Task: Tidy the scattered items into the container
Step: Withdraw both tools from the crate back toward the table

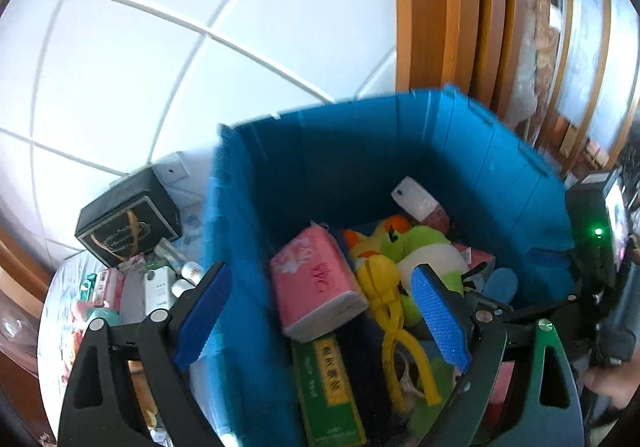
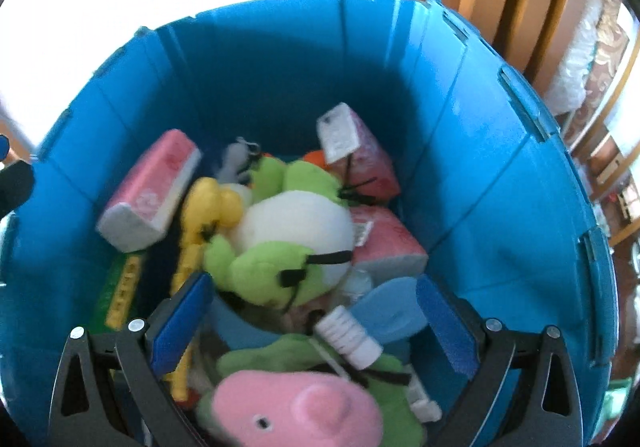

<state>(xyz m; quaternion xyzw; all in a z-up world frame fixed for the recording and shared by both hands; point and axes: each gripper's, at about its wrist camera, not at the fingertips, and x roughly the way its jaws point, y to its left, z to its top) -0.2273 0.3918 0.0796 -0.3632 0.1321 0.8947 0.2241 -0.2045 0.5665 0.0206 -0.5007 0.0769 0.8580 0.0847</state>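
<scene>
container: blue plastic bin [image 1: 460,151], open at the top, standing on a patterned surface [image 1: 60,287] by a white tiled wall; it fills most of the right wrist view [image 2: 500,187].
in the container: pink tissue pack [image 1: 316,283] leaning on the left wall, green frog plush [image 2: 288,231] with a white belly in the middle, yellow toy [image 1: 384,303] between them, green box [image 1: 332,387] with yellow label low at the left, two more pink packs [image 2: 360,155] toward the back right, white bottle [image 2: 348,335] lying across a light blue flat piece [image 2: 392,311], pink plush [image 2: 296,411] nearest the right camera.
outside the container: black box [image 1: 128,223] and a cluster of small bottles and packets [image 1: 132,291] on the surface, just left of the bin.
left tool: [image 1: 320,311] fingers spread wide, nothing between them, straddling the bin's left wall.
right tool: [image 2: 316,323] fingers spread wide, holding nothing, over the bin's contents.
</scene>
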